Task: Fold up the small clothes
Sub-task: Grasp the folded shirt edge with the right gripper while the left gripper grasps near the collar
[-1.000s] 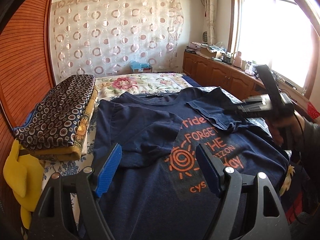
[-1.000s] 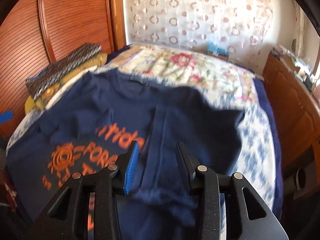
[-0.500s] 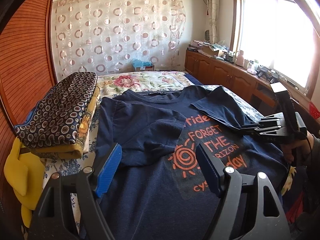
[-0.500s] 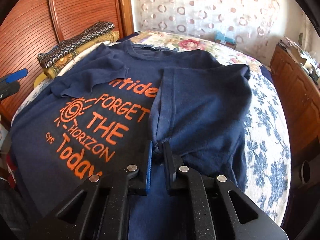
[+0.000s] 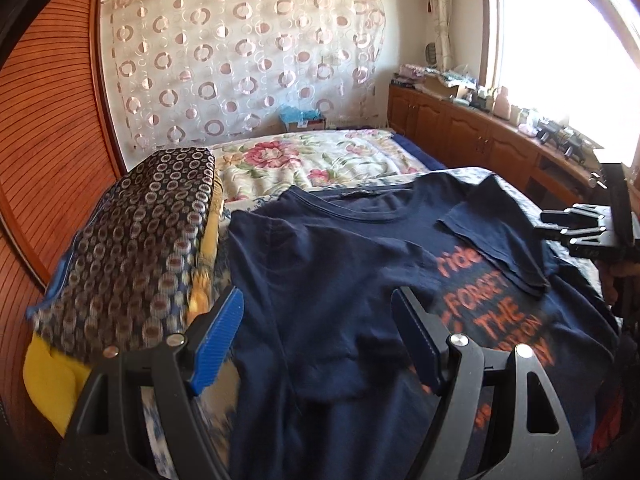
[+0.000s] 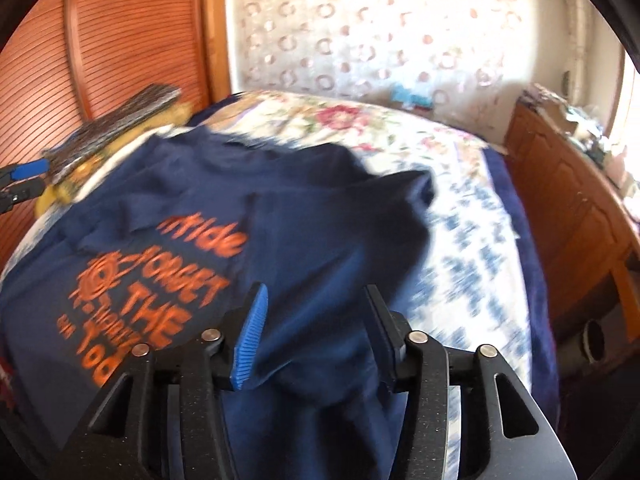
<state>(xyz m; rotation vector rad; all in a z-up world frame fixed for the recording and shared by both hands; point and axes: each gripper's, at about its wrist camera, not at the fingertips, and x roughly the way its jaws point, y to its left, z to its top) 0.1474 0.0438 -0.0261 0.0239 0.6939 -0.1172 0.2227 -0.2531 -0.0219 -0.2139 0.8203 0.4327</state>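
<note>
Lying spread on the bed (image 5: pixel 352 160), print up, beneath both tongs: navy T-shirt (image 5: pixel 340 280), both sleeves already folded inward. Hovering wide and empty above its side: left gripper (image 5: pixel 318 340). Opening over loose fabric, gripping nothing: right gripper (image 6: pixel 316 332); lengthwise folds remaining.

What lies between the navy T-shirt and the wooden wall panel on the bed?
A folded stack: a dark circle-patterned cloth on yellow fabric, beside the T-shirt. The left wrist view shows it best.
</note>
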